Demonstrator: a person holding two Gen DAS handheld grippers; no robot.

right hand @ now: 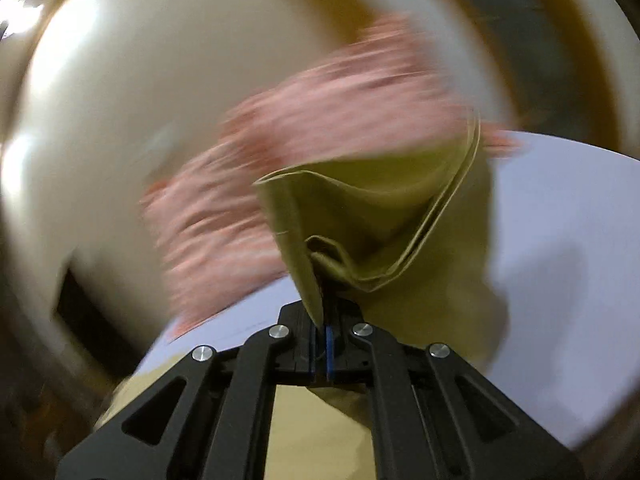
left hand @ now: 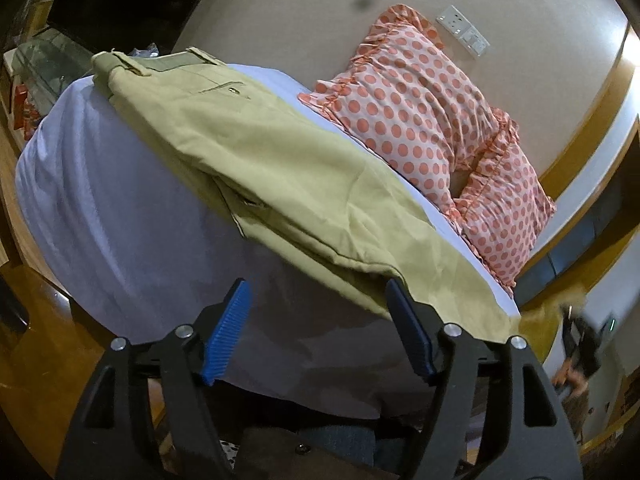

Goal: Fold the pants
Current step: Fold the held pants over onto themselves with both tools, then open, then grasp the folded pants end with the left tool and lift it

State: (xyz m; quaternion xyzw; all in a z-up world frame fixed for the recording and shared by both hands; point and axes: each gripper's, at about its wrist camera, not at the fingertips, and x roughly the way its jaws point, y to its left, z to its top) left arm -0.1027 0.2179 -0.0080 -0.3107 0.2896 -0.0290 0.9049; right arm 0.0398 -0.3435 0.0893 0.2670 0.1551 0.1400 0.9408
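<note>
Bedding comes first: a white sheet (left hand: pixel 100 200) covers the bed and gives the khaki pants (left hand: pixel 248 152) a broad flat surface to be folded on. They lie stretched along it, waistband at the far end, legs reaching toward the near edge. Two orange-dotted pillows (left hand: pixel 420 120) sit beside them against the wall — out of the folding area. The right gripper (right hand: pixel 320 344) has its fingers pressed together on a bunched hem of the pants, lifted so the fabric hangs free, probably to carry it over. The left gripper (left hand: pixel 320 320) stands spread wide at the leg's near edge, one finger (left hand: pixel 404 312) touching the cloth — apparently poised to pinch, gripping nothing.
</note>
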